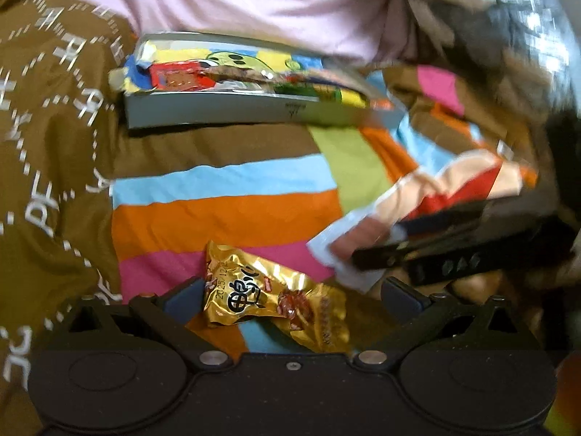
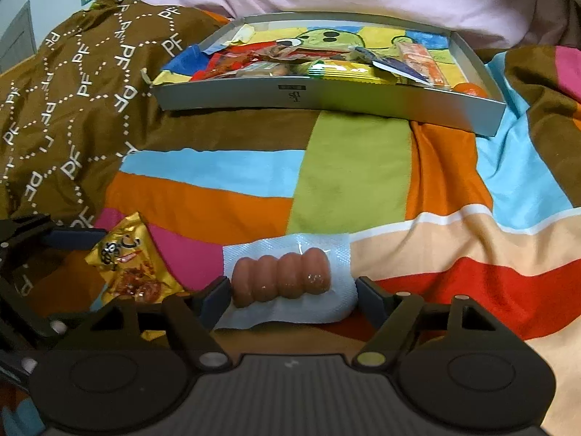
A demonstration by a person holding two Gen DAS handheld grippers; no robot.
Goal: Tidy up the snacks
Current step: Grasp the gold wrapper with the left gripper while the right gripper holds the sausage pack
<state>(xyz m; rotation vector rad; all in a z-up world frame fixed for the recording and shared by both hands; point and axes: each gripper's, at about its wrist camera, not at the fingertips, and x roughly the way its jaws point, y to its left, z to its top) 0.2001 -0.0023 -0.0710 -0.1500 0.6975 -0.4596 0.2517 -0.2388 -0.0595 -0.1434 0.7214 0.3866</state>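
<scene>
Striped patchwork bedspread (image 1: 225, 214) everywhere. Left view: left claw (image 1: 292, 299) was spread wide around a gold snack packet (image 1: 276, 305), grey tray (image 1: 218, 112) of snacks beyond. Right view: right claw (image 2: 292, 296) sat wide around a sausage pack (image 2: 287, 276), not gripping; tray (image 2: 326, 98) toward the far edge.

Even, soft indoor light; no hard shadows. Left wrist view: motion blur smears the right and upper right of the frame. Right wrist view: sharp. Fisheye bending and dark corners in both. Glare on the gold wrapper (image 1: 276, 301).
</scene>
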